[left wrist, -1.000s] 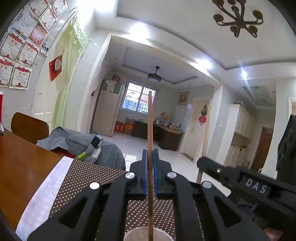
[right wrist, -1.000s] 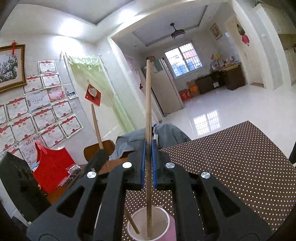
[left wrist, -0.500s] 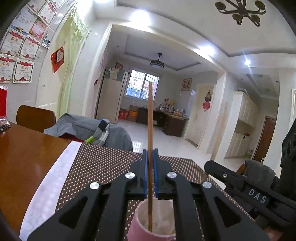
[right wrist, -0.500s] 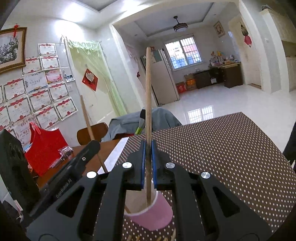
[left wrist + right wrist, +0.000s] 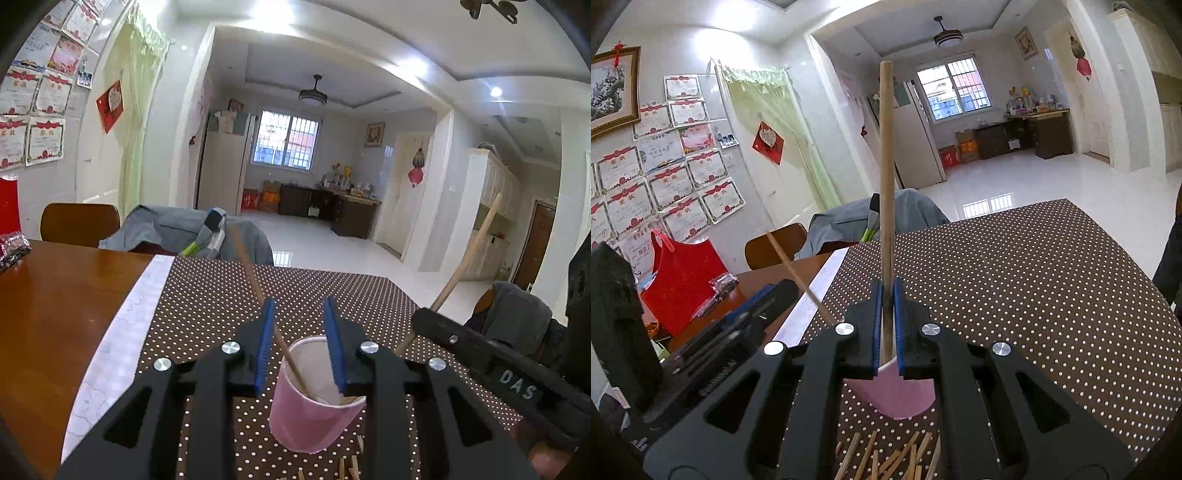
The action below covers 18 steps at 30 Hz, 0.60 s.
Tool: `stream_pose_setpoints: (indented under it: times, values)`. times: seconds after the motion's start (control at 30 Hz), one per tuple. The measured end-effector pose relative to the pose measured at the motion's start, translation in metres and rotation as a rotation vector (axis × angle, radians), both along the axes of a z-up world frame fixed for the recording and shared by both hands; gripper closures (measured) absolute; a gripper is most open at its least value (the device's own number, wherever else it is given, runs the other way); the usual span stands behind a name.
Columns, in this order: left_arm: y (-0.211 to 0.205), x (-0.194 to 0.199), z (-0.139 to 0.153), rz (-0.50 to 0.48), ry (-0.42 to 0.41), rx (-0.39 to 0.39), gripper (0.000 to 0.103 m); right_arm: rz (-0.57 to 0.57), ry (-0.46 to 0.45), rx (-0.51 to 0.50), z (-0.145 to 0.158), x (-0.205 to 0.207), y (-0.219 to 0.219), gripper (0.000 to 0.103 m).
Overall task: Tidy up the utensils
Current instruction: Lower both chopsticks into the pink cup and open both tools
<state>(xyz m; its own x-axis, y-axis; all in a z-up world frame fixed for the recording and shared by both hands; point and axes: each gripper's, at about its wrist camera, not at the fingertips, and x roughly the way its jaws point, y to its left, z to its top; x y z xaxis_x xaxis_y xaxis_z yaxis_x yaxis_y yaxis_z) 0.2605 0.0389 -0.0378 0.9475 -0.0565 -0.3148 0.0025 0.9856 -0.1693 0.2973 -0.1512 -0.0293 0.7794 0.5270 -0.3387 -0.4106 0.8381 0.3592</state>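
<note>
Now left claw [image 5: 300, 341] parted over pink cup [image 5: 314, 406], right claw [image 5: 887, 325] clamping upright chopstick [image 5: 886, 184] above it

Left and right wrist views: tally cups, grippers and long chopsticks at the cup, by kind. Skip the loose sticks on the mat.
pink cup: 1
chopsticks: 2, leaning chopstick in the cup, held chopstick clamped in the right gripper
grippers: 2, left gripper open
Total: 5

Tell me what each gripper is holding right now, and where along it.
The left gripper holds nothing; its jaws are open and its chopstick leans in the pink cup. The right gripper clamps the other chopstick on its lower part.
</note>
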Motion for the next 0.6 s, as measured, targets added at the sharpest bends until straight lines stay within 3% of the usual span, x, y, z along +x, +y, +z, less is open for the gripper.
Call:
stream_pose_setpoints:
  times: [0.27, 0.6]
  values:
    - [0.004, -0.02, 0.005, 0.007, 0.024, 0.011, 0.064, -0.015, 0.013, -0.016, -0.002, -0.009, 0.001, 0.096]
    - [0.009, -0.042, 0.005, 0.022, 0.072, 0.029, 0.06, -0.013, 0.048, -0.032, -0.005, -0.013, 0.007, 0.096]
